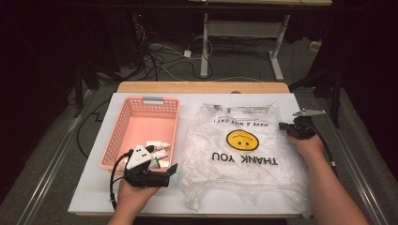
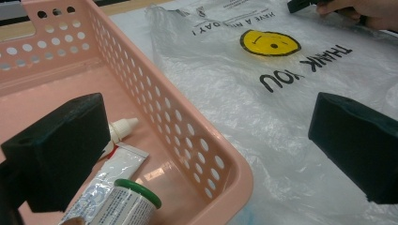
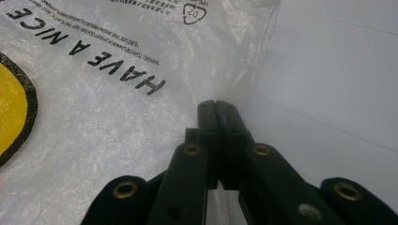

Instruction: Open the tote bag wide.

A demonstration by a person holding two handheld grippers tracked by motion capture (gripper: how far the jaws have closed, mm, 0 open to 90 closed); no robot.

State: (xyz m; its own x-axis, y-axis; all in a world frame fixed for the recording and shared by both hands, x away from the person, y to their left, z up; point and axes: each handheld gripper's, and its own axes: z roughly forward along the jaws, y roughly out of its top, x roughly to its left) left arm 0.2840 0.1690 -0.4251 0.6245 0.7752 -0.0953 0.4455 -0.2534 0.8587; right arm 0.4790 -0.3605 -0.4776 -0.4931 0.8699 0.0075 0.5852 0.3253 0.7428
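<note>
Progress check, going left to right: pink basket (image 1: 123,126) sits on the left of the table (image 1: 89,187) with the small stuff inside it near its front end, namely a white dropper bottle (image 2: 123,127), a squeezed tube (image 2: 109,176) and a green-rimmed container (image 2: 136,194). Left tongs (image 1: 165,173) hover at the basket's near right corner, jaws spread wide, holding nothing. Next over, the plastic "THANK YOU" bag (image 1: 244,154) lies flat and crumpled mid-table, nothing in it as far as I can tell. Right tongs (image 3: 218,112) are closed tight right at the bag's far right edge; can't tell if any film is actually pinched. So I'd say bagging has barely started: the bag isn't open and all the items are in the basket.
</note>
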